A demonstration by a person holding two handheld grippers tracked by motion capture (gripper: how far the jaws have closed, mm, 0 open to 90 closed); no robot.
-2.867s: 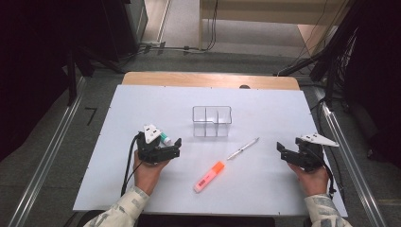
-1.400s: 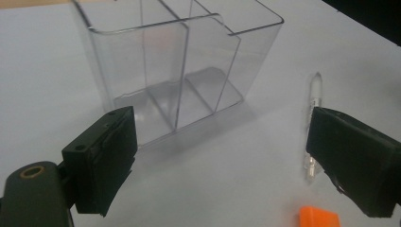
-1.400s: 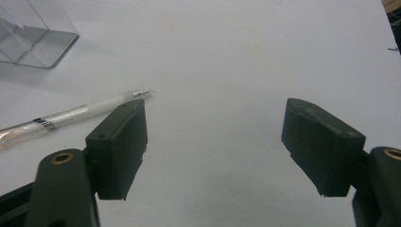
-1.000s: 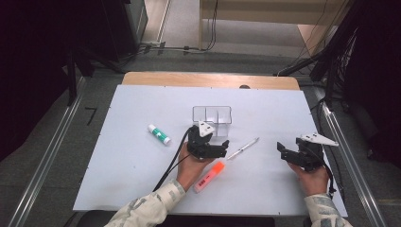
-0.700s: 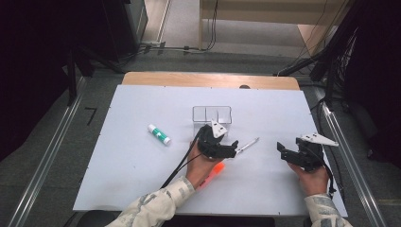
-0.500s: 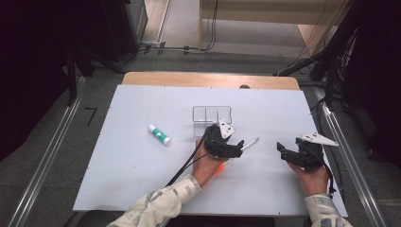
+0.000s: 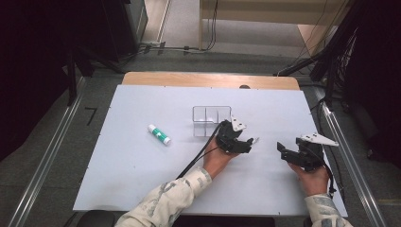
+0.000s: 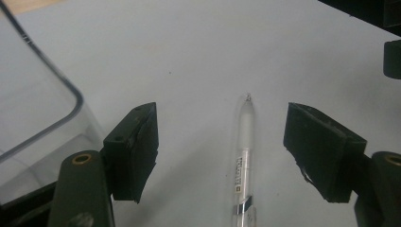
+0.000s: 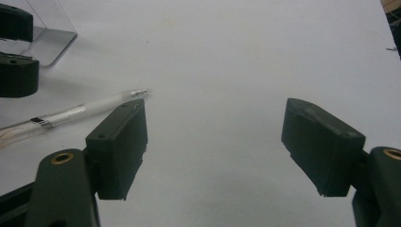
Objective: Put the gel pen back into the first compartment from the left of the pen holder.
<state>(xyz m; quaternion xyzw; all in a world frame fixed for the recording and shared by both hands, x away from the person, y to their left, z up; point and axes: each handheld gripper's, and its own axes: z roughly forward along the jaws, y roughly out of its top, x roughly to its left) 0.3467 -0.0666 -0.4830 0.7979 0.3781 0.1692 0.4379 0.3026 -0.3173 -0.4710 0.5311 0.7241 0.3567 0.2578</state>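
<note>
A clear white pen (image 8: 243, 161) lies on the white table, its tip pointing away, between the jaws of my open left gripper (image 8: 220, 151). Neither jaw touches it. In the high view the left gripper (image 7: 240, 143) hovers just right of the clear plastic box (image 7: 211, 119), and the pen's tip (image 7: 256, 140) peeks out past it. My right gripper (image 7: 283, 152) rests open at the table's right side with nothing between its jaws. The right gripper view has the pen (image 9: 71, 116) ahead to the left of that gripper (image 9: 213, 146).
A green-and-white glue stick (image 7: 159, 134) lies alone left of the box. The box's rounded corner (image 8: 42, 113) stands close to my left jaw. The left gripper's cable (image 7: 198, 153) trails back along the sleeve. The table's wooden far edge (image 7: 208, 79) is beyond.
My left gripper has travelled right from the glue stick, passed over the orange highlighter, and now straddles the pen. The hand now hides the highlighter. The right gripper has not moved.
</note>
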